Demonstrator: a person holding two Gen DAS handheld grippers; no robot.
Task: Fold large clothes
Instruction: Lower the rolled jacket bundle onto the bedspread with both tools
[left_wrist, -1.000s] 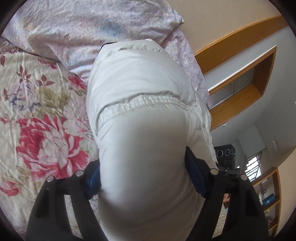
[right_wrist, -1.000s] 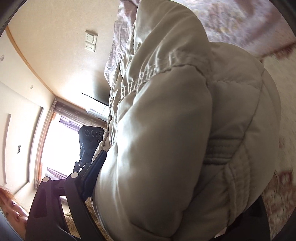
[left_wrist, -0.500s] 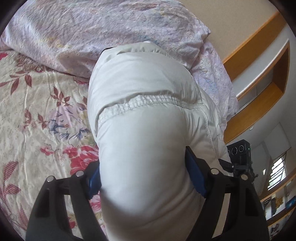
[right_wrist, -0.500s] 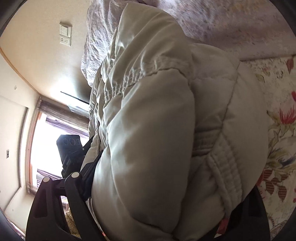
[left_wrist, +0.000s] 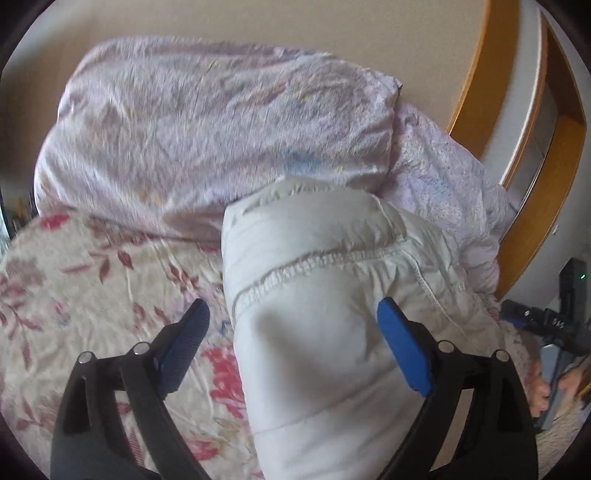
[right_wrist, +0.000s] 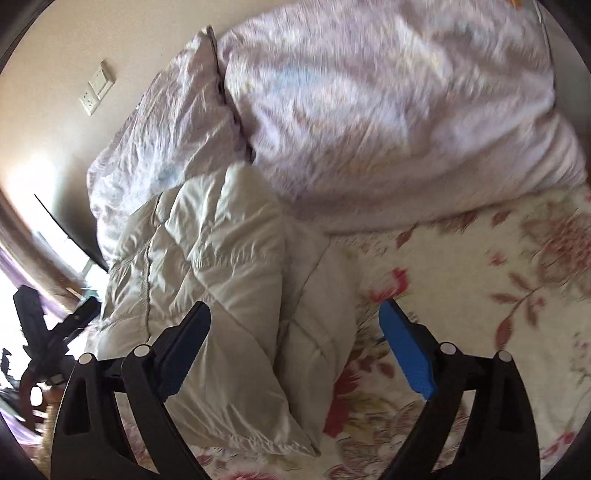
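Note:
A puffy off-white quilted jacket (left_wrist: 332, 240) lies bundled on the floral bedsheet (left_wrist: 92, 295), its far end against the lilac pillows. My left gripper (left_wrist: 291, 306) hovers over its near end with jaws opening. The jacket bulges up between the blue pads, and the left pad (left_wrist: 184, 343) stands clear of the cloth. In the right wrist view the jacket (right_wrist: 221, 266) rests on the sheet below my right gripper (right_wrist: 293, 307). Its jaws are opening too, and neither pad presses on the fabric.
Two large lilac pillows (right_wrist: 388, 110) are piled against the beige wall at the head of the bed. A wooden frame (left_wrist: 476, 74) stands at the right, a wall switch (right_wrist: 98, 86) at the left. A hand (left_wrist: 543, 391) holds a black device by the bed edge.
Both grippers have let go of the jacket and widened. Both have lifted and tipped back, so the jacket now sits on the bed and more pillow and wall show.

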